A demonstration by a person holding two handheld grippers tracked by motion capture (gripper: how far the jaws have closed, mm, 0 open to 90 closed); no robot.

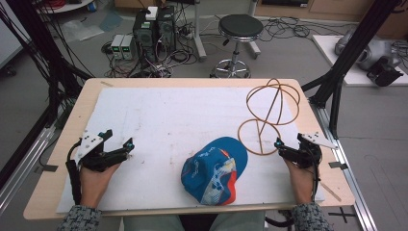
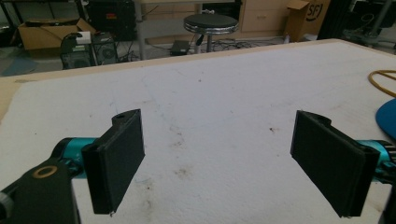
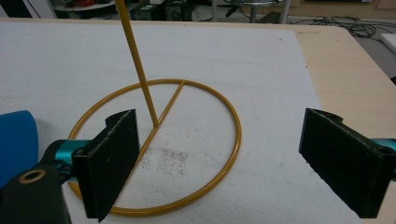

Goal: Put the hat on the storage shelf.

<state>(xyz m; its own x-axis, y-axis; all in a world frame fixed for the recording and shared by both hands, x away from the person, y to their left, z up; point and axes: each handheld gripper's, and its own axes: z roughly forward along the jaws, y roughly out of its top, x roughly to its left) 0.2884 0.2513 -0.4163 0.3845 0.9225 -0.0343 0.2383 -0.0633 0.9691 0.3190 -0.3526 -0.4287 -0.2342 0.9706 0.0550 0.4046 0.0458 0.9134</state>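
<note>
- things: one blue cap point(image 1: 215, 175), one wire stand point(image 1: 267, 115), both on one white mat point(image 1: 159, 120).
- left gripper point(image 1: 118, 144): jaws spread wide, grasping nothing.
- right gripper point(image 1: 288, 144): jaws wide apart, empty, just beside the stand's ring.

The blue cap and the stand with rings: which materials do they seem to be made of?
The blue cap looks like soft woven fabric with a matte finish: it slumps and creases, and carries white print and an orange part. The stand looks like thin metal wire or rod with a glossy golden-yellow coating: it holds clean round rings and a straight upright post. Coated plastic cannot be ruled out.
</note>
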